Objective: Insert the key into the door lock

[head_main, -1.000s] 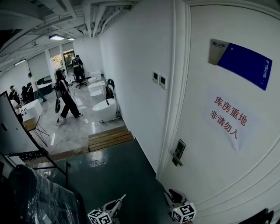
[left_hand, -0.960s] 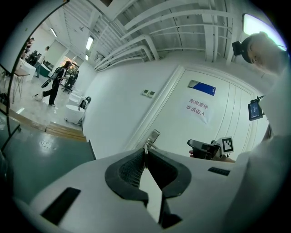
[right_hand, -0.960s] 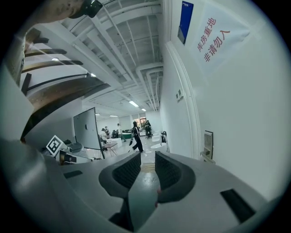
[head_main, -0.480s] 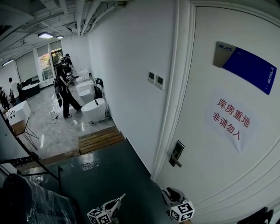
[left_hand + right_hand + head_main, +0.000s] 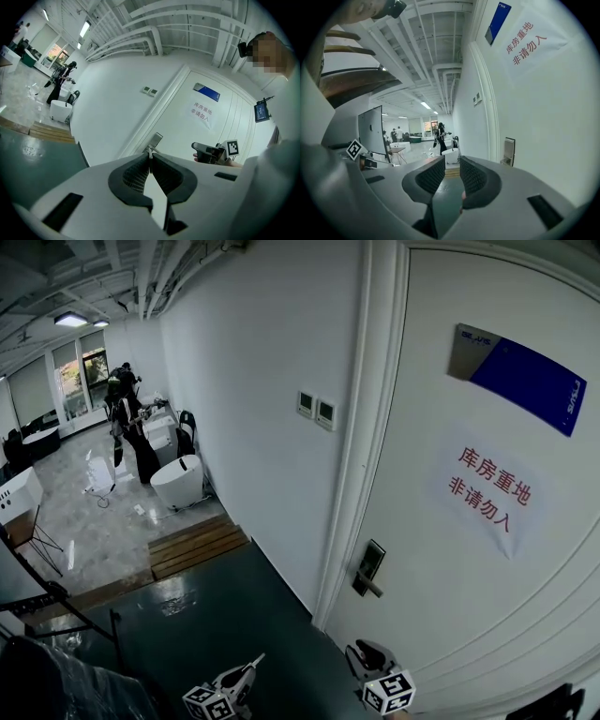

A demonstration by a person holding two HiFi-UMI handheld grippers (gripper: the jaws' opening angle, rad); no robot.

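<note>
The white door (image 5: pixel 487 577) fills the right of the head view, with its dark lock plate (image 5: pixel 370 562) and lever handle (image 5: pixel 368 586) at the door's left edge. My left gripper (image 5: pixel 255 662) is low in that view, over the dark floor and left of the lock. It is shut on a thin key (image 5: pixel 150 151) whose tip pokes out of the jaws and points toward the lock plate (image 5: pixel 155 139). My right gripper (image 5: pixel 361 652) sits below the lock, close to the door. Its pads (image 5: pixel 473 176) stand apart with nothing between them, and the lock plate (image 5: pixel 509 150) shows to their right.
A red-lettered paper notice (image 5: pixel 489 491) and a blue sign (image 5: pixel 520 377) are on the door. Wall switches (image 5: pixel 316 409) sit left of the frame. Wooden steps (image 5: pixel 192 545) lead to a bright room with white tubs (image 5: pixel 176 480) and people (image 5: pixel 120 395). A dark rack (image 5: pixel 47 615) stands at left.
The head view has swung, so the lock plate sits a little further left. The people in the far room have walked further away. Both grippers stay low in the view.
</note>
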